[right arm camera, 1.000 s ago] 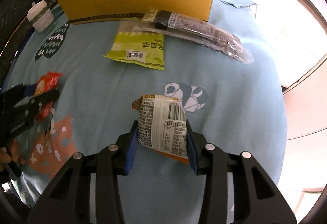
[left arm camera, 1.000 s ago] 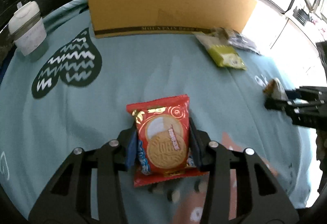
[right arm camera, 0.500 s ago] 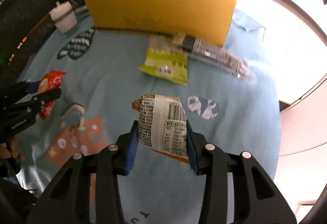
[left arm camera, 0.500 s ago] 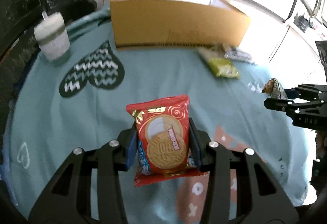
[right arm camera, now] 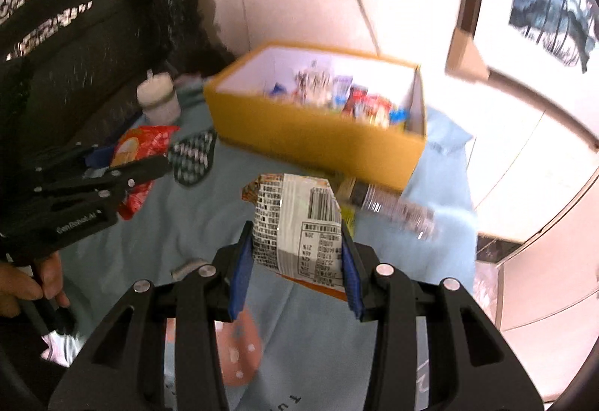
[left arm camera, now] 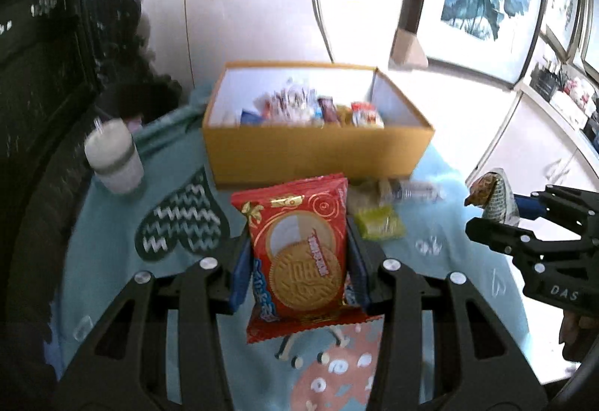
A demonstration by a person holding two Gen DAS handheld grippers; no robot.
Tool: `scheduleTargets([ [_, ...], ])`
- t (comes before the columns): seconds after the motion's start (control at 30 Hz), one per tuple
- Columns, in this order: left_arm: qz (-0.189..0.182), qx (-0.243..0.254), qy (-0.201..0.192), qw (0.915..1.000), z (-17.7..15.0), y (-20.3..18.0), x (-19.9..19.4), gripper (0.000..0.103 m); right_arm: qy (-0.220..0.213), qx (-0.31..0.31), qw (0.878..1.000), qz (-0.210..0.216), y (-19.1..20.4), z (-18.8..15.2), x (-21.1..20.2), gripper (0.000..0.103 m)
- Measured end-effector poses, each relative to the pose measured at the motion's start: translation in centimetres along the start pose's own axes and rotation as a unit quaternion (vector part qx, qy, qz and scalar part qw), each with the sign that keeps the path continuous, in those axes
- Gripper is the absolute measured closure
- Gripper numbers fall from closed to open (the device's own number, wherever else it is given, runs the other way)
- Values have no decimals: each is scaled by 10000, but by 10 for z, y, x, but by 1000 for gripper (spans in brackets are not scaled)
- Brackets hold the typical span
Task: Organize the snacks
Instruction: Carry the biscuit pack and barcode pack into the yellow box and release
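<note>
Red and glossy, the biscuit packet is pinched upright in the left gripper. The right gripper clamps a grey, barcoded snack bag. Ahead of both stands an open yellow box of snacks; a green packet lies between on the blue cloth.

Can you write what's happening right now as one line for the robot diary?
left gripper: holds red biscuit pack | right gripper: holds white snack packet | yellow box: open, snacks inside
</note>
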State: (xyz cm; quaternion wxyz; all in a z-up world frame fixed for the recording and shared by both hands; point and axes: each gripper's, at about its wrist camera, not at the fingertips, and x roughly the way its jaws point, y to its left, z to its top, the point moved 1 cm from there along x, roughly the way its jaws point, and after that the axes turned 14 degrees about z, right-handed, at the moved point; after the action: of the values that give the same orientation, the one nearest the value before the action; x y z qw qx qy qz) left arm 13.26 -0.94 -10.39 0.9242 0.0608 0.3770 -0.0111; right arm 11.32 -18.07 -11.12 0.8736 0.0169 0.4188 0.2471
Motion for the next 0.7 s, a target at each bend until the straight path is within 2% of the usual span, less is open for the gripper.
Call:
scheduleTargets([
  [0.2, 168, 39, -506, 9986, 55, -6, -18, 59, -487, -86, 9985, -223, -4, 50, -26, 61],
  [0.33, 138, -12, -725, 9973, 86, -9, -28, 59, -762, -117, 9966, -295, -10, 82, -43, 61],
  [0.53, 169, 153, -1034, 9944, 123, -20, -36, 59, -971, -215, 9942, -403, -17, 114, -56, 61],
  [0.7, 218, 138, -1082, 9938, 146, -19, -26, 59, -1019, -211, 9936, -443, -27, 132, -54, 61],
])
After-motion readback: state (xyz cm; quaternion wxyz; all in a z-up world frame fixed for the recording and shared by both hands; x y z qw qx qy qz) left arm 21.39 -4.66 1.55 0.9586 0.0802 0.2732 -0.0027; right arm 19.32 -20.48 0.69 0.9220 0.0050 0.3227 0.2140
